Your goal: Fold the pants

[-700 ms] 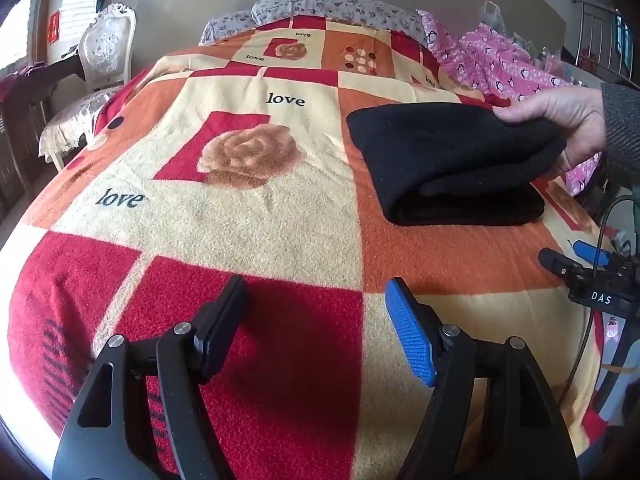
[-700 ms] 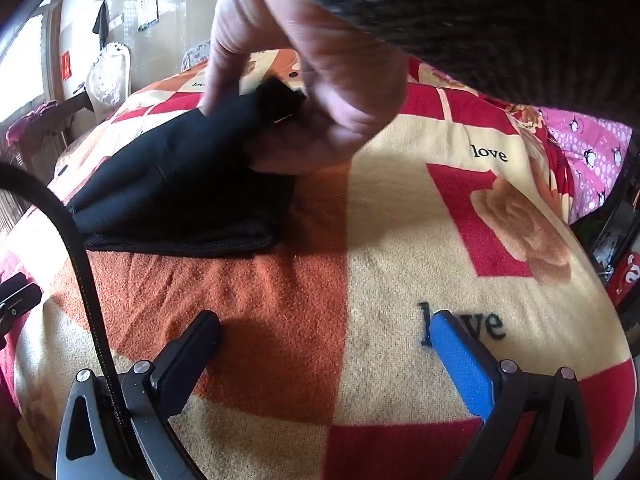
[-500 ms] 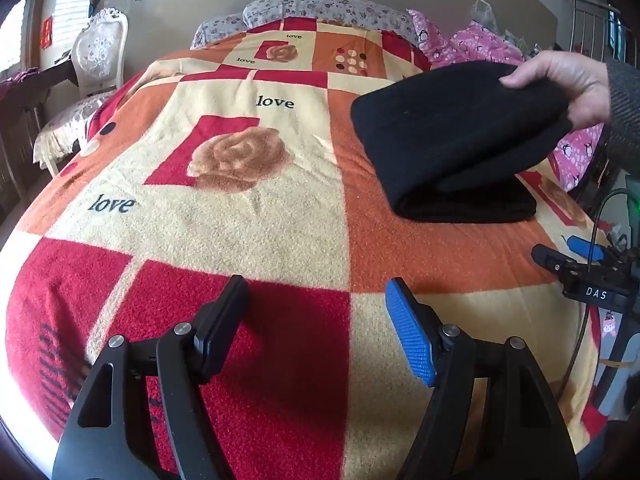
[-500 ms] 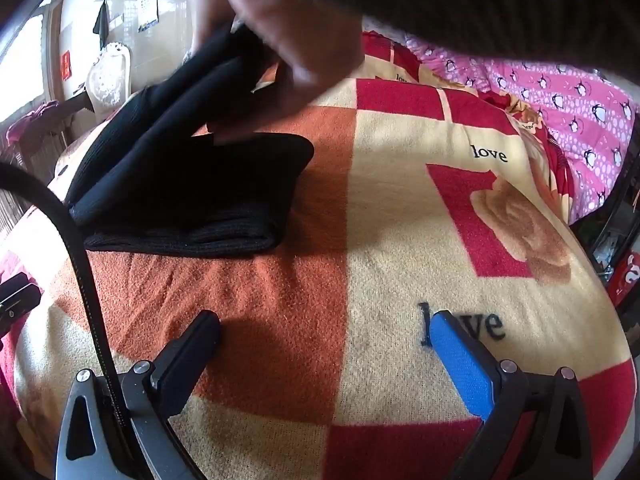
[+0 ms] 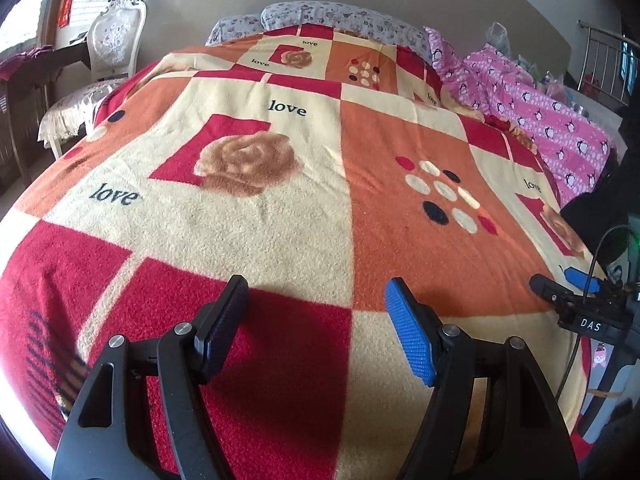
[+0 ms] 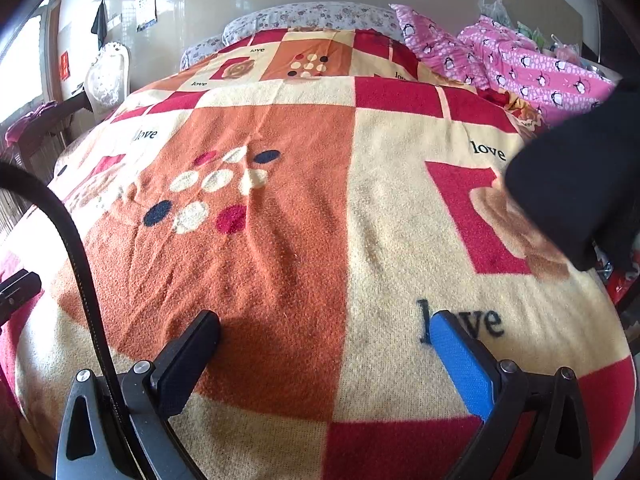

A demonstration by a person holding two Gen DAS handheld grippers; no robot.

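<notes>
The folded black pants (image 6: 576, 184) hang in the air at the right edge of the right wrist view, above the blanket; the hand carrying them is out of sight. In the left wrist view the black pants (image 5: 596, 208) show only as a dark mass at the far right. My left gripper (image 5: 316, 308) rests open low over the red and cream blanket (image 5: 280, 208), nothing between its fingers. My right gripper (image 6: 324, 336) is open wide over the orange and cream squares of the blanket (image 6: 280, 240), also with nothing between its fingers. The right gripper's body (image 5: 580, 304) lies at the bed's right edge.
A pink penguin-print quilt (image 5: 532, 108) is heaped along the bed's far right side. Floral pillows (image 5: 320, 16) lie at the head. A white chair (image 5: 108, 52) and a dark desk stand left of the bed. A black cable (image 6: 80, 256) crosses the right wrist view.
The hand has lifted the folded black pants off the blanket and carried them away to the right, uncovering the dotted orange square. Both grippers have stayed in place, open.
</notes>
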